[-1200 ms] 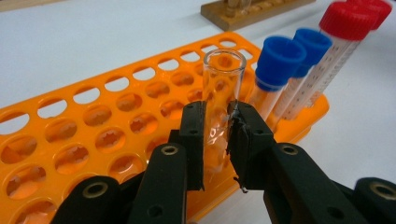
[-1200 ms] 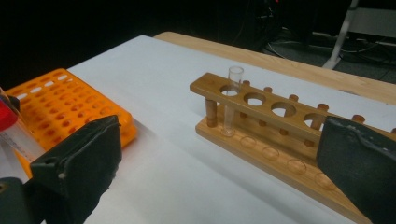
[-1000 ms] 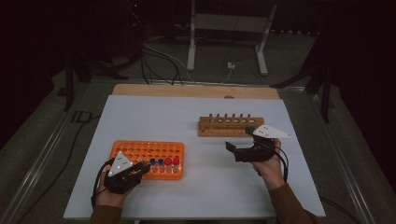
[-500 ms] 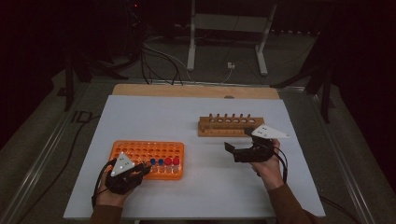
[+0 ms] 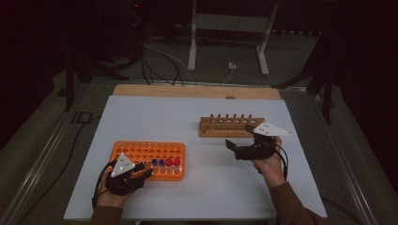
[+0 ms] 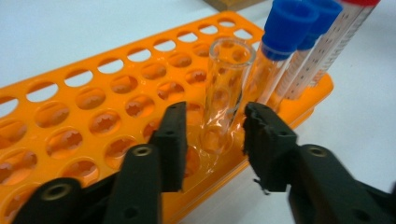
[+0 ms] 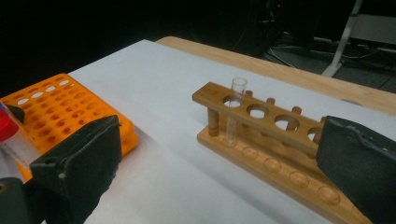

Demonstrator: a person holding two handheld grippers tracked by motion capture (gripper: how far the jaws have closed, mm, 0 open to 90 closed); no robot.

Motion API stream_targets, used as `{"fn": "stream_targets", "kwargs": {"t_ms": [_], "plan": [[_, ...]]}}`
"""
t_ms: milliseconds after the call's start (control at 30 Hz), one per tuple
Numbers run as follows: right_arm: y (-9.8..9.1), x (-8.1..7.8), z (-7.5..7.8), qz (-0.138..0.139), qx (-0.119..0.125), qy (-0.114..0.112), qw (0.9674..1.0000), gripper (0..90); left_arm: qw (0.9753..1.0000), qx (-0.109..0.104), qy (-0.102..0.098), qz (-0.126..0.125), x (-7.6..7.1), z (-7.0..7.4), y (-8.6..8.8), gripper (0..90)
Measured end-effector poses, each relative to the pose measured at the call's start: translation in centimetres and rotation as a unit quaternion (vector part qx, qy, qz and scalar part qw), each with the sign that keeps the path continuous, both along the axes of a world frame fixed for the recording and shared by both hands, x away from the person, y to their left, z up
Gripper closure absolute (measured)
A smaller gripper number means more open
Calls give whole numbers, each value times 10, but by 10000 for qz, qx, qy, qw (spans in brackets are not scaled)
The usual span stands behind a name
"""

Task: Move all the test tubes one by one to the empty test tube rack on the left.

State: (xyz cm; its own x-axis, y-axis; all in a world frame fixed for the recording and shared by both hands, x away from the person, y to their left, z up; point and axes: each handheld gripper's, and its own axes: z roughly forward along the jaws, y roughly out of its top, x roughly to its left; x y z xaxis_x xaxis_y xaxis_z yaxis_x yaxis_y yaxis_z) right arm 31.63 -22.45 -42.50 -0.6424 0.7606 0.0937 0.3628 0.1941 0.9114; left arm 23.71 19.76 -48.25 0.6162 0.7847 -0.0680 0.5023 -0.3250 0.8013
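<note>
Left gripper view puts the left gripper [image 6: 212, 135] nearest, its two black fingers [image 6: 170, 140] parted on either side of an open, uncapped clear glass tube [image 6: 224, 93]. That tube stands in a hole at the near edge of the orange tube rack [image 6: 70, 116], leaning a little. The fingers have just been opening: a narrow gap shows on each side of the glass, so the pads no longer press it. Just past the tube, in the same row, stand two blue-capped tubes [image 6: 287, 28], and beyond them a graduated tube with a red cap [image 6: 359, 2]. Most of the rack's other holes are unfilled.

From the high view, the left gripper [image 5: 141, 172] sits at the near front of the rack [image 5: 145, 152] on the white worktop [image 5: 187, 117], close to the person's side. The right gripper [image 5: 233, 146] is held well apart from it, to the right and just in front of the wooden tube stand [image 5: 230, 127], which lies farther across the worktop.

Seen from the right gripper view, the right gripper [image 7: 224, 168] has its fingers [image 7: 84, 158] spread wide with nothing between them. Beyond them, the wooden stand [image 7: 280, 140] carries one clear open tube [image 7: 235, 109] in its end hole, upright, with the neighbouring holes vacant.
</note>
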Motion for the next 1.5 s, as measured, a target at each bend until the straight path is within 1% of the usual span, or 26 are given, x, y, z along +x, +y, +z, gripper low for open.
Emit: {"fn": "stream_targets", "kwargs": {"t_ms": [133, 167, 267, 367, 433, 500, 600, 633, 700, 767, 933, 1033, 1133, 1200, 1233, 1367, 1433, 1500], "plan": [[3, 5, 3, 2, -42, -33, 10000, 0, 9998, -185, -83, 24, -2, 3, 5, 500], [4, 7, 4, 5, -50, -41, 10000, 0, 9996, -258, -105, 38, -2, 4, 7, 472], [8, 13, 4, 5, -91, -19, 10000, 0, 9986, -467, -220, 116, -3, 6, 11, 373], [13, 20, 5, 25, -140, -31, 9999, 0, 9976, -594, -307, 175, -4, 8, 14, 288], [17, 25, 6, 22, -172, -38, 9998, 0, 9970, -630, -396, 213, -4, 9, 14, 250], [20, 30, 5, 15, -190, -14, 9998, 0, 9964, -652, -472, 286, -4, 10, 15, 185], [25, 39, 5, 2, -171, -9, 9999, 0, 9946, -748, -573, 431, -4, 11, 17, 132], [26, 42, 5, -12, -153, 6, 9999, 0, 9940, -759, -597, 509, -4, 12, 18, 83], [29, 48, 3, 3, -156, 40, 9999, 0, 9930, -763, -652, 624, -4, 12, 19, 17], [32, 53, 2, -3, -164, 81, 9998, 7, 9915, -810, -723, 718, -4, 13, 20, 6], [40, 64, 1, 6, -211, 114, 9997, 29, 9883, -812, -894, 931, -5, 16, 21, 4], [44, 72, -1, -19, -229, 166, 9996, 71, 9871, -819, -948, 997, -5, 16, 21, 4], [47, 81, -5, -68, -264, 264, 9993, 131, 9867, -814, -957, 1034, -5, 16, 21, 4], [50, 87, -8, -123, -337, 365, 9987, 172, 9864, -815, -965, 1047, -5, 16, 22, 4], [52, 89, -10, -131, -372, 394, 9984, 206, 9864, -816, -964, 1048, -5, 16, 22, 4], [59, 96, -21, -112, -569, 486, 9971, 421, 9865, -812, -964, 1049, -5, 16, 22, 4], [62, 97, -25, -141, -622, 511, 9967, 504, 9864, -810, -967, 1051, -5, 16, 22, 4], [64, 99, -29, -186, -642, 522, 9964, 569, 9865, -815, -963, 1049, -5, 16, 22, 4]]}}
